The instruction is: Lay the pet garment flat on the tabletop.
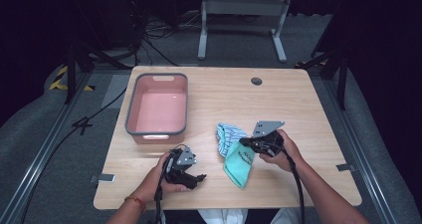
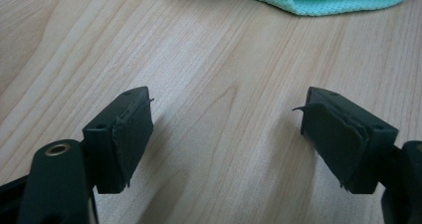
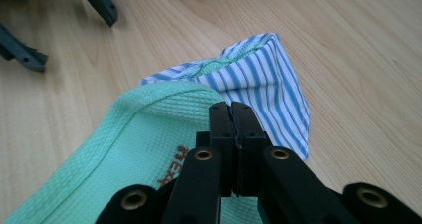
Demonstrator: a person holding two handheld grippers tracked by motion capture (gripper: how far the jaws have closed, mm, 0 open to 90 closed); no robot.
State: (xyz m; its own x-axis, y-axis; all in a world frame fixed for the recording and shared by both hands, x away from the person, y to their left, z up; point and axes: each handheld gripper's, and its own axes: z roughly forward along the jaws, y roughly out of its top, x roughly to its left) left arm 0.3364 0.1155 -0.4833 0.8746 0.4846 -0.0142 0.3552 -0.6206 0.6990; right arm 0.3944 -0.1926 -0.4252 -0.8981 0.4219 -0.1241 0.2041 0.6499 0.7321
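I note both handheld grippers are black, each topped by a grey three-cornered plate with small holes and trailing a black cable behind, brass-ringed pivots behind the right gripper (image 3: 234, 115) pads, worn pad edges on the left gripper (image 2: 225, 134), red wrist cord.

We saw a pale wooden table (image 1: 298, 104) with a small round grommet hole (image 1: 256, 80) near its far edge. A pink tub (image 1: 157, 108) with a grey rim stood on the left half, its handle cut-out at the far wall. Right of the tub, nearer the middle, a green sock (image 1: 239, 164) lay with its lower end on the wood and a striped cloth (image 1: 230, 133) bunched against its upper end, the two touching. We could not tell how much of the sock's upper end rested on the surface. The left gripper (image 1: 191, 175) sat low over the near edge, just beside the sock.
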